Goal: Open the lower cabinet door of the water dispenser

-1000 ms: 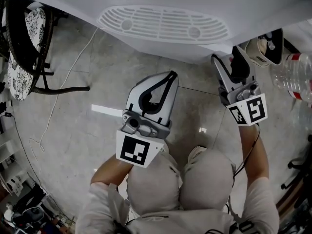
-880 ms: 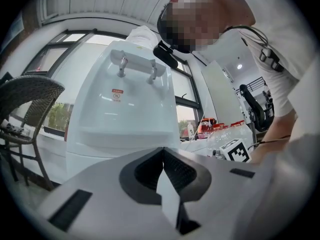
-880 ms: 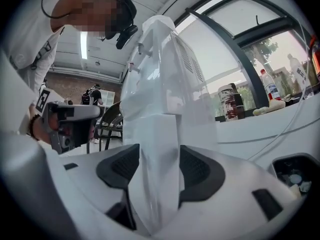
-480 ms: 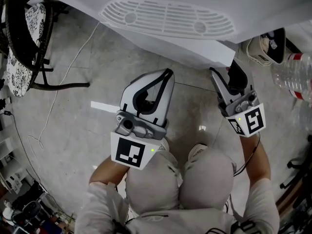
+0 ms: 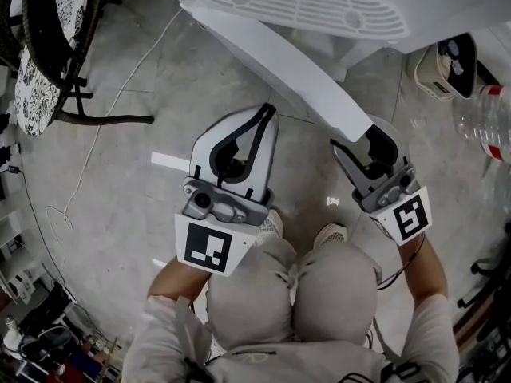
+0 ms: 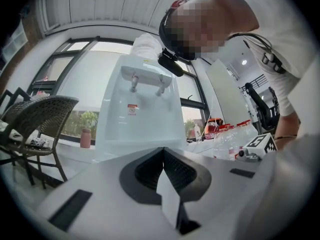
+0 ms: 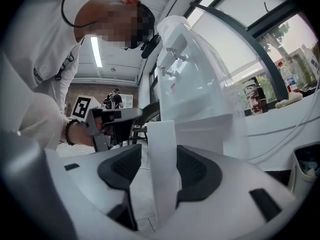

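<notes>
1. A grey tiled floor (image 5: 120,190) lies beneath both tools. Just ahead of them stands the water dispenser (image 5: 303,6), with large windows (image 6: 65,84) behind it.
2. Well left of the left tool stands one wicker chair (image 5: 48,46).
3. The left tool (image 5: 262,110) has its jaws together with the tips meeting and nothing between them. It hangs over the floor near the open door.
4. The lower cabinet door (image 5: 275,58) stands swung open, slanting from the dispenser out to the right tool.
5. The right tool (image 5: 357,140) has its jaws wide and closing, with the door's free edge between them. One pad lies against the edge, and a slit shows at the other.
6. Right of the right tool are clear plastic bottles (image 5: 483,122); I cannot tell how many.
7. Count: two tools, one dispenser, one door, one chair.
</notes>
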`<state>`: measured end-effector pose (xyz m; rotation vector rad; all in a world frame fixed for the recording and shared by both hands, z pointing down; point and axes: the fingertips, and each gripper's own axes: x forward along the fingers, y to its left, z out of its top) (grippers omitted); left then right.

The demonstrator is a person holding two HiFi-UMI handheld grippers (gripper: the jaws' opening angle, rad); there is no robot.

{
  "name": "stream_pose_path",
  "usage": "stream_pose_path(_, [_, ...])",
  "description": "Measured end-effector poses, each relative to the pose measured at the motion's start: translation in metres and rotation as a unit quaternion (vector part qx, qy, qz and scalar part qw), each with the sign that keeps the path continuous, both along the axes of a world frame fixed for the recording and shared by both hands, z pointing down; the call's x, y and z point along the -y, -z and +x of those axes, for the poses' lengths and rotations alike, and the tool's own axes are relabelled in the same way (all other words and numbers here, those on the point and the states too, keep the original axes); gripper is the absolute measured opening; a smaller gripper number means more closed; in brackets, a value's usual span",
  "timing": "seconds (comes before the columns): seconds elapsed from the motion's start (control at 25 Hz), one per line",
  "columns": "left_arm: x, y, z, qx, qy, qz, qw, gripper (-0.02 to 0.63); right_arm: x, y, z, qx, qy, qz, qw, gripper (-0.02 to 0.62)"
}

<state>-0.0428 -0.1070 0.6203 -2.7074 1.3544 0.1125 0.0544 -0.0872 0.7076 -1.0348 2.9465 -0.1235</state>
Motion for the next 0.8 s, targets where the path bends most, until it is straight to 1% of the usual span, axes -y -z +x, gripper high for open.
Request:
stream_pose_path(0.16, [-0.014, 0.006, -0.016, 0.002, 0.014, -0.008, 0.9999, 0.005, -0.013, 0.007, -0.025, 0.006, 0.024, -0.002, 1.000, 0.222])
stream_pose_path(0.24, [-0.021, 0.008, -0.024, 0.005, 0.023, -0.010, 0.9997, 0.005, -0.021, 0.011, -0.038, 0.009, 0.039, 0.000, 0.999, 0.198])
stream_pose_path(0.44, [-0.036, 0.012, -0.053, 0.013, 0.055, -0.017, 0.9983, 0.005, -0.043, 0.011, -0.070, -0.010, 0.085, 0.005, 0.996, 0.195])
stream_pose_path(0.6, [-0.046, 0.018, -0.078, 0.013, 0.088, -0.016, 0.9959, 0.005, -0.059, 0.011, -0.099, -0.010, 0.133, 0.005, 0.991, 0.192])
stream_pose_path(0.72, [-0.053, 0.020, -0.090, 0.018, 0.099, -0.018, 0.9947, 0.005, -0.068, 0.015, -0.125, -0.006, 0.168, 0.013, 0.986, 0.175])
stream_pose_path(0.8, [-0.057, 0.019, -0.096, 0.023, 0.105, -0.021, 0.9941, 0.005, -0.072, 0.017, -0.142, -0.005, 0.188, 0.018, 0.982, 0.175])
